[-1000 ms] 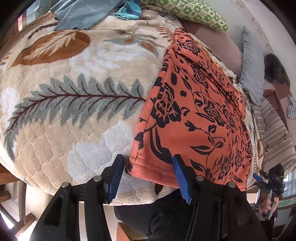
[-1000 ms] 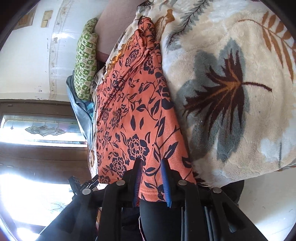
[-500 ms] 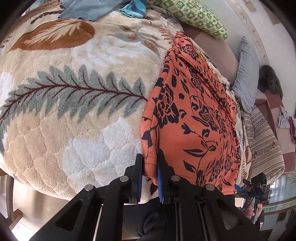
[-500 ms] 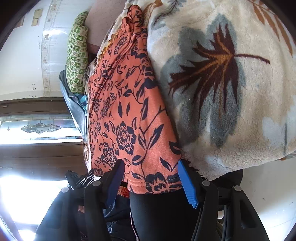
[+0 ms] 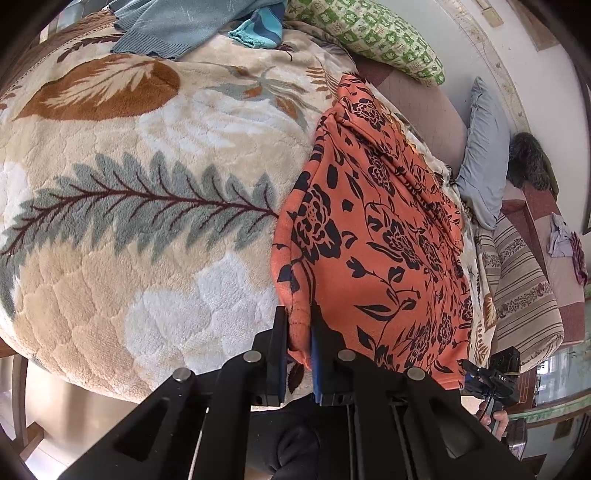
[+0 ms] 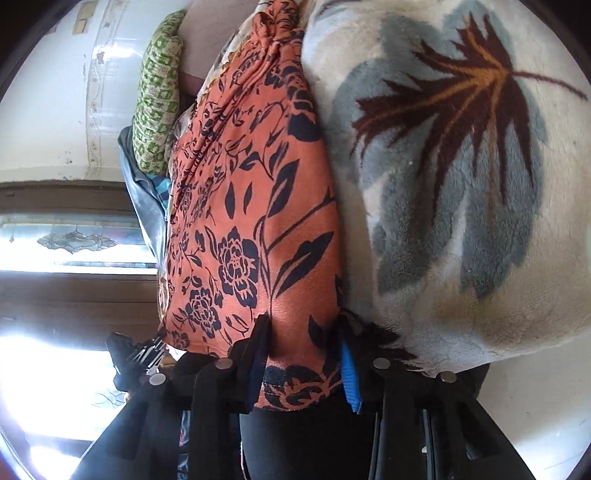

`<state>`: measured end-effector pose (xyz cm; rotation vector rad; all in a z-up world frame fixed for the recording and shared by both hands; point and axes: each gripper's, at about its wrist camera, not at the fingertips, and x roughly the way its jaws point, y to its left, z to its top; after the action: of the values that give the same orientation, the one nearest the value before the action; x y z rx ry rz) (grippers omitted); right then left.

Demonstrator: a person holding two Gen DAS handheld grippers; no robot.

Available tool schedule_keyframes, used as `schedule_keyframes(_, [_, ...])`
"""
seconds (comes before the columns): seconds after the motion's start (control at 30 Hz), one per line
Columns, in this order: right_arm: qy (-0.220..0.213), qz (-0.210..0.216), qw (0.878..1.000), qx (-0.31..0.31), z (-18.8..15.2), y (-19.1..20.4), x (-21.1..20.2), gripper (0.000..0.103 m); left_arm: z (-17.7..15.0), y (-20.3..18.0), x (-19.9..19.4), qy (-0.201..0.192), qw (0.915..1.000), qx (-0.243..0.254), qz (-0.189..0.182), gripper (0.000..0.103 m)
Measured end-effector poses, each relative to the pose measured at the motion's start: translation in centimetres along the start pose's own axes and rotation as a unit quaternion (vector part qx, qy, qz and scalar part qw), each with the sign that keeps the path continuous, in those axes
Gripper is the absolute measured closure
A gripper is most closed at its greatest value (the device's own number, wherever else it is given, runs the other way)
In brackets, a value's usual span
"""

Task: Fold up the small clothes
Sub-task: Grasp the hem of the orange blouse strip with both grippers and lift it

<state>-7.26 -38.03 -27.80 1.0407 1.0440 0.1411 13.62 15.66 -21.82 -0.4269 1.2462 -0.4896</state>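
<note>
An orange garment with a black flower print [image 5: 376, 236] lies stretched along a plush leaf-patterned blanket [image 5: 147, 206]. My left gripper [image 5: 298, 332] is shut on the garment's near left hem corner. In the right wrist view the same garment [image 6: 251, 229] runs away from me, and my right gripper [image 6: 304, 356] is open, its blue-padded fingers [image 6: 349, 380] on either side of the near right hem corner without pinching it. The right gripper also shows in the left wrist view [image 5: 493, 376] at the hem's far end.
A blue-grey knit garment [image 5: 177, 26] and a turquoise cloth [image 5: 258, 31] lie at the blanket's far edge. A green patterned pillow [image 5: 369, 33] and a grey pillow [image 5: 484, 147] lie behind, with a striped cushion [image 5: 524, 291] to the right. The blanket's near edge drops off.
My left gripper closed onto the left hem corner and stays shut on it. My right gripper, shut on the right hem corner a second ago, opened and now straddles the hem.
</note>
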Motion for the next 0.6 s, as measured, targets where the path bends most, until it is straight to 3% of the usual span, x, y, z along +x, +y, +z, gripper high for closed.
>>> schedule_keyframes(0.13, [0.009, -0.008, 1.000, 0.002, 0.3, 0.0, -0.2, 0.071, -0.2, 0.4, 1.0, 0.012, 0.9998, -0.009, 0.010, 0.091])
schedule_keyframes(0.2, [0.019, -0.014, 0.999, 0.024, 0.4, -0.7, 0.0, 0.068, -0.2, 0.5, 1.1, 0.009, 0.9998, -0.015, 0.012, 0.079])
schedule_keyframes(0.23, [0.024, -0.014, 0.999, 0.035, 0.4, -1.1, 0.1, 0.062, -0.2, 0.7, 1.1, 0.009, 0.9997, -0.020, 0.012, 0.074])
schedule_keyframes(0.27, [0.027, -0.014, 0.998, 0.046, 0.4, -1.5, 0.1, 0.037, -0.2, 0.8, 1.1, 0.009, 0.9997, -0.023, 0.005, 0.070])
schedule_keyframes(0.3, [0.023, 0.003, 0.998, 0.052, 0.4, -1.9, -0.1, 0.035, -0.1, 0.8, 1.2, 0.010, 0.9997, -0.024, -0.001, 0.070])
schedule_keyframes(0.43, [0.014, 0.008, 0.999, 0.043, 0.3, -1.8, 0.1, 0.034, 0.0, 0.4, 1.5, 0.004, 0.9999, -0.012, 0.005, 0.070])
schedule_keyframes(0.47, [0.017, 0.014, 0.999, 0.035, 0.2, -1.5, 0.5, 0.032, 0.0, 0.4, 1.4, -0.001, 0.9999, -0.014, 0.006, 0.078])
schedule_keyframes(0.5, [0.019, 0.014, 1.000, 0.020, 0.1, -1.0, 0.8, 0.037, 0.1, 0.3, 1.4, -0.004, 0.9999, -0.013, 0.008, 0.090])
schedule_keyframes(0.53, [0.016, 0.004, 1.000, -0.001, -0.1, -0.1, 1.1, 0.044, 0.2, 0.2, 1.5, -0.004, 0.9999, -0.013, 0.008, 0.091])
schedule_keyframes(0.57, [0.019, -0.004, 1.000, -0.020, -0.2, 0.7, 1.4, 0.070, 0.2, 0.1, 1.5, -0.006, 0.9999, -0.013, 0.008, 0.092])
schedule_keyframes(0.6, [0.023, -0.008, 0.999, -0.030, -0.3, 1.4, 1.6, 0.080, 0.2, -0.1, 1.5, -0.007, 0.9999, -0.011, 0.009, 0.093])
